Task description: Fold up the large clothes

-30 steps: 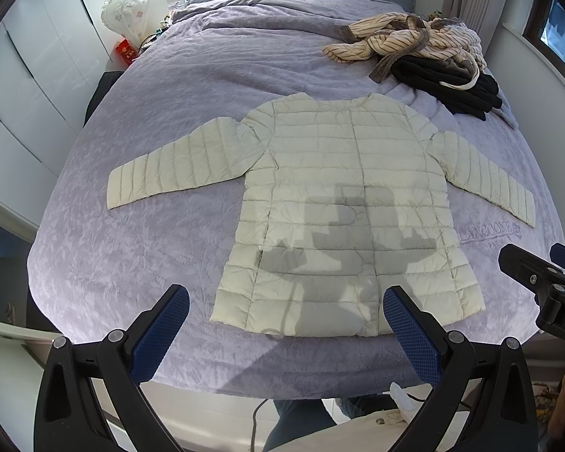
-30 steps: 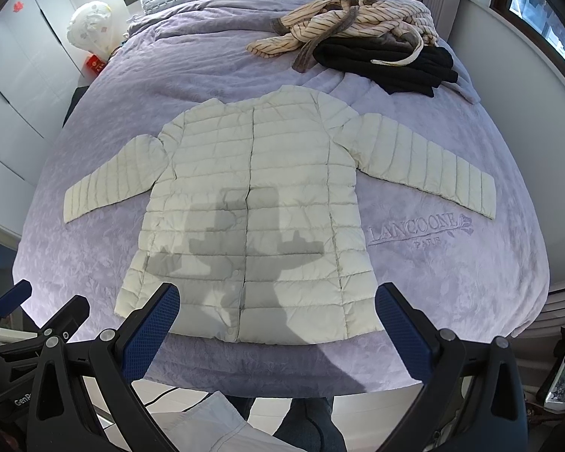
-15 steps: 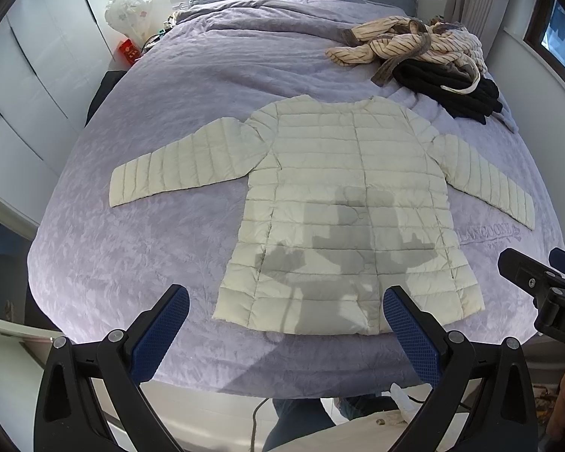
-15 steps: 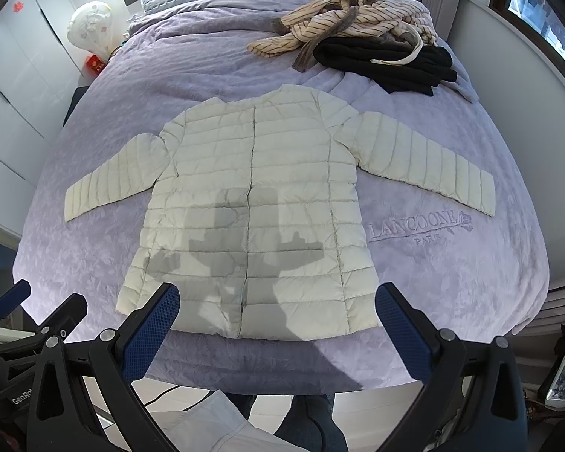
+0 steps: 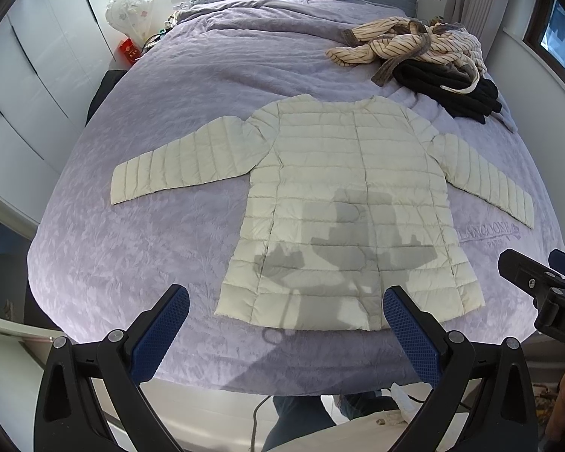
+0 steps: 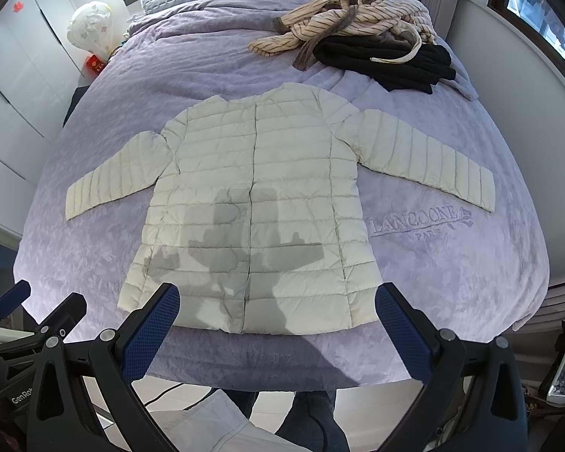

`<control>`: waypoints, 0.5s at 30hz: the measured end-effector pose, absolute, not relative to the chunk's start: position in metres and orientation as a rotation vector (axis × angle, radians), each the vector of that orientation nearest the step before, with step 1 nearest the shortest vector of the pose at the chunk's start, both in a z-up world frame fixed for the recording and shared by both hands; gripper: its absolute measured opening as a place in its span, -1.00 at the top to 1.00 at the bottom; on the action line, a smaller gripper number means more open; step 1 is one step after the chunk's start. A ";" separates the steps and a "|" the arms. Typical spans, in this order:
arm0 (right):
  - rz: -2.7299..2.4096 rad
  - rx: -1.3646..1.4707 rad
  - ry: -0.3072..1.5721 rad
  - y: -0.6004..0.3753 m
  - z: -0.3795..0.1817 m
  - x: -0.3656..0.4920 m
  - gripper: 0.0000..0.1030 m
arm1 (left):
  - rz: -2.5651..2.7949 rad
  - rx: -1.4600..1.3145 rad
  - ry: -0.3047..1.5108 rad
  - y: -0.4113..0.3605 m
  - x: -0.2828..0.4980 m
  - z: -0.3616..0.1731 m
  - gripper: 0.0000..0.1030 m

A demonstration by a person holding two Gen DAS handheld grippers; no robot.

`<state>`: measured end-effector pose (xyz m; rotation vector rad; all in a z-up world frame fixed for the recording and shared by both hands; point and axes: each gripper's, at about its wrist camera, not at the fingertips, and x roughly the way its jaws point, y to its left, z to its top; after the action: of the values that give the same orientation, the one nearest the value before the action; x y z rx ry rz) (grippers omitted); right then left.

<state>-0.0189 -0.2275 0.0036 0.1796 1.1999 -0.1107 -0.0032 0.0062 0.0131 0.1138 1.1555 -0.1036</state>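
On bed [image 5: 169, 75], jacket [image 5: 350, 196] seemingly flat

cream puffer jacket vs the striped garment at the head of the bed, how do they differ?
The cream puffer jacket lies spread flat, sleeves out to both sides; the striped garment is bunched in a heap. The jacket is plain cream with quilted seams; the striped one is beige with dark stripes. The jacket lies apart from other clothes; the striped one partly overlaps a black garment. Both lie on the purple bedspread, untouched by either gripper.
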 end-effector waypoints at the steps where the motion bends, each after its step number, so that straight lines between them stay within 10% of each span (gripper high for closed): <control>1: -0.111 0.180 1.201 -0.227 0.002 -0.020 -1.00 | -0.103 0.114 1.155 0.006 -0.003 0.013 -1.00; 15: -0.110 0.181 1.204 -0.226 0.001 -0.022 -1.00 | -0.105 0.117 1.159 0.006 -0.009 0.013 -1.00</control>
<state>-0.0222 -0.2262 0.0005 0.1814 1.2038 -0.1099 -0.0089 0.0064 0.0127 0.1166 1.1594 -0.1045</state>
